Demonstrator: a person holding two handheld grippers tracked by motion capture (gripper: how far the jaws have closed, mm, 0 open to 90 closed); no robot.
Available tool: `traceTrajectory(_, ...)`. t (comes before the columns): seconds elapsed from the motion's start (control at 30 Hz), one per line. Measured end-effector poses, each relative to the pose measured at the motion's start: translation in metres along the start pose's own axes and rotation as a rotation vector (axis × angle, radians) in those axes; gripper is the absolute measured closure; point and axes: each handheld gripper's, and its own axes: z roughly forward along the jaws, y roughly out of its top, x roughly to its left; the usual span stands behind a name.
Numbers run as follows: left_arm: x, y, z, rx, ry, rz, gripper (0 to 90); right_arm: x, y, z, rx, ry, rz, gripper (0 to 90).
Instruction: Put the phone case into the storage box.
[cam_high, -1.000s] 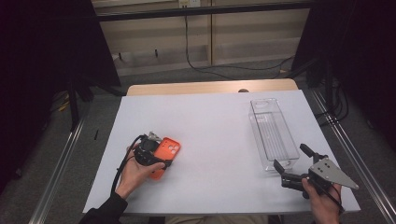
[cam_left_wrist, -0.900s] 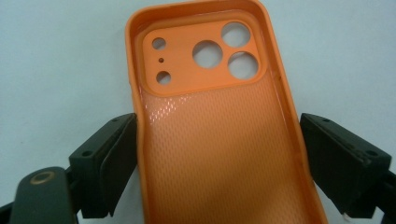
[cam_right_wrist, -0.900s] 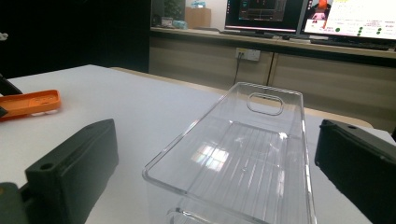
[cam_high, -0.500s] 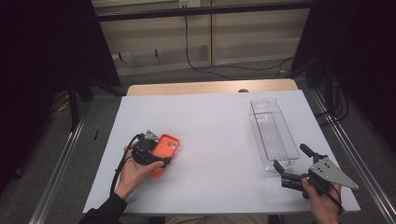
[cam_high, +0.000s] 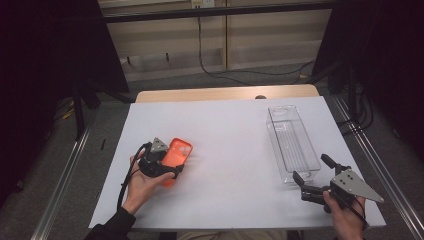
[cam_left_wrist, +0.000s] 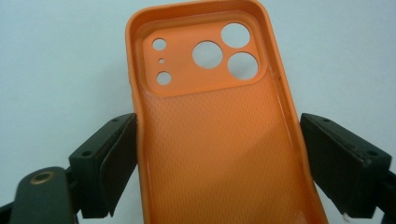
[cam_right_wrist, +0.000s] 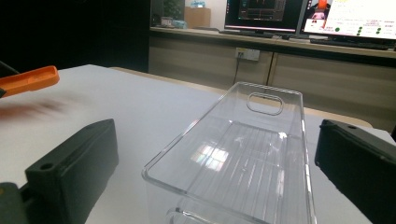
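The left tongs have their jaws on the two long sides of the orange phone case; the left pad sits on the edge, the right one looks v. close, can't tell if it touches; so it looks like a soft pinch across the middle. The case is open side up, camera holes at the far end, low over the white tabletop on the left. I think it is light & bendy, prob. rubbery, not slippy; a hard squeeze would bow the sides in, so hold the long edges near the middle, gently. The right tongs are spread wide w/ nothing in them, just by the near end of the clear plastic bin; the bin looks stiff, empty.
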Motion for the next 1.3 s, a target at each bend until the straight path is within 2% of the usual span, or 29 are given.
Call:
traceTrajectory(0.17,0.003,-0.001,-0.005,-0.060,0.016,-0.027,14.1,0.000,0.000,0.000,0.000,0.001,0.000,0.0)
traceTrajectory(0.33,0.004,-0.002,-0.009,-0.100,0.018,-0.036,14.0,0.000,0.000,0.000,0.000,0.001,-0.003,0.0)
traceTrajectory(0.47,0.002,-0.001,-0.013,-0.140,0.021,-0.027,14.0,0.000,0.000,0.000,0.001,0.004,-0.004,0.0)
traceTrajectory(0.57,-0.003,-0.001,-0.015,-0.169,0.005,-0.034,14.1,0.001,0.000,0.000,0.000,0.005,-0.002,0.0)
traceTrajectory(0.8,-0.012,0.001,-0.014,-0.190,-0.007,-0.013,14.0,0.002,0.000,0.003,0.012,0.007,-0.005,0.0)
traceTrajectory(1.13,-0.024,0.005,-0.014,-0.221,-0.023,0.009,14.0,0.010,0.005,0.014,0.022,0.055,-0.005,0.0)
traceTrajectory(1.3,-0.031,0.007,-0.015,-0.226,-0.028,0.038,14.0,0.014,0.009,0.017,0.013,0.068,-0.001,0.0)
